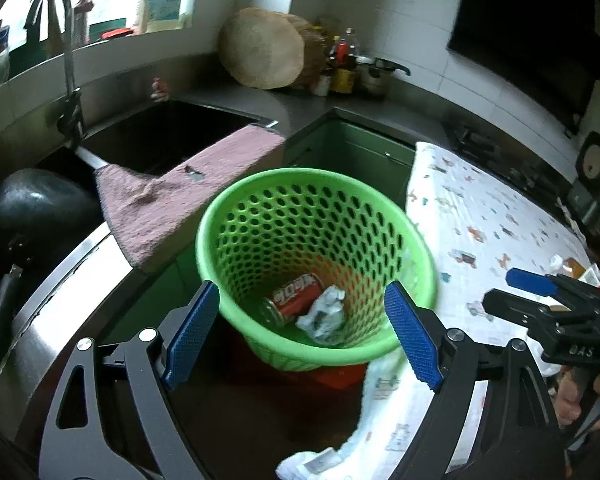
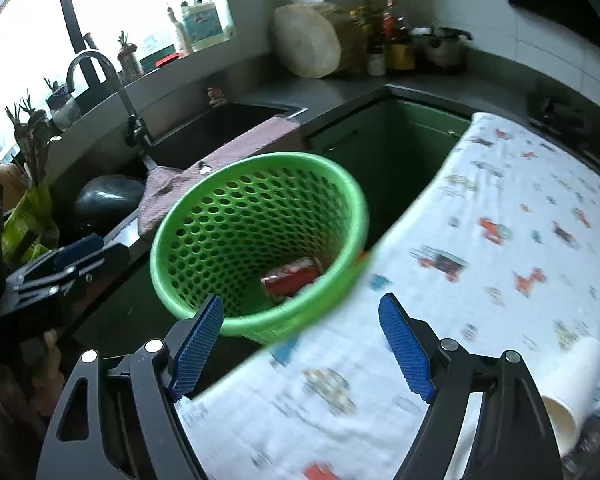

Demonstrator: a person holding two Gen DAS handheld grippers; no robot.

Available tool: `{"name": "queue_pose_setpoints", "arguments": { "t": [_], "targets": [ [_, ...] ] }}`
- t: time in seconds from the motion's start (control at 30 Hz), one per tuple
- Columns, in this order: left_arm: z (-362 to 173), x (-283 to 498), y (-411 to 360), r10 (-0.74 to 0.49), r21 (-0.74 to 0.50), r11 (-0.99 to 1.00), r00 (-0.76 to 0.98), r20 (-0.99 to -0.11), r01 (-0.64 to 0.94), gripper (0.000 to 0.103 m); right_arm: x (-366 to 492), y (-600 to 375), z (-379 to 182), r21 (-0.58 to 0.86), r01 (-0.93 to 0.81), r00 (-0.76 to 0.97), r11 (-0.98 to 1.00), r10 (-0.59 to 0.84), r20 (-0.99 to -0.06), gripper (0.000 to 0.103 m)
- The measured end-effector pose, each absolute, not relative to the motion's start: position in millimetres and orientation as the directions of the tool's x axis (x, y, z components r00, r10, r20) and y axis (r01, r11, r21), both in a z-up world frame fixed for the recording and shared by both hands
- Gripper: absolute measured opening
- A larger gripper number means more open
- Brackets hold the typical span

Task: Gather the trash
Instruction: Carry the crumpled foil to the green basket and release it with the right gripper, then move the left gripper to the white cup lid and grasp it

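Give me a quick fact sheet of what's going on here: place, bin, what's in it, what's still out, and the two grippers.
place: kitchen, sink beside a table under a patterned cloth
bin: green perforated basket at the table's edge
in bin: red can, crumpled paper
still out: paper cup lying on the cloth
left gripper: open, empty, facing the basket
right gripper: open, empty, over the table's edge
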State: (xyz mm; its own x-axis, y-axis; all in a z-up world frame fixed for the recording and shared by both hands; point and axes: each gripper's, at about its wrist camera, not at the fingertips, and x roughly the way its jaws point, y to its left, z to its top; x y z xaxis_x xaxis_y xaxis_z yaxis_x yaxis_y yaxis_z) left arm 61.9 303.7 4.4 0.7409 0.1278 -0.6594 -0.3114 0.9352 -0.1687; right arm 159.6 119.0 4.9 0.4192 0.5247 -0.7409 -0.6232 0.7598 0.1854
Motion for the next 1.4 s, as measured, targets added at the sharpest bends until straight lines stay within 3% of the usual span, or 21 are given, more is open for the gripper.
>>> {"name": "queue_pose_setpoints", "arguments": {
  "t": [0.9, 1.4],
  "targets": [
    [16, 89, 170, -0.015, -0.128, 0.987, 0.749, -0.662, -0.093, 0.084, 100, -142, 43, 0.089, -0.321, 0.672, 0.943, 0.293, -0.68, 0.087],
    [-3, 104, 91, -0.179, -0.144, 0.984, 0.677, -0.713, 0.109, 0.084, 99, -199, 32, 0.108, -0.229, 0.68, 0.967, 0.238, -0.694, 0.087]
  ]
}}
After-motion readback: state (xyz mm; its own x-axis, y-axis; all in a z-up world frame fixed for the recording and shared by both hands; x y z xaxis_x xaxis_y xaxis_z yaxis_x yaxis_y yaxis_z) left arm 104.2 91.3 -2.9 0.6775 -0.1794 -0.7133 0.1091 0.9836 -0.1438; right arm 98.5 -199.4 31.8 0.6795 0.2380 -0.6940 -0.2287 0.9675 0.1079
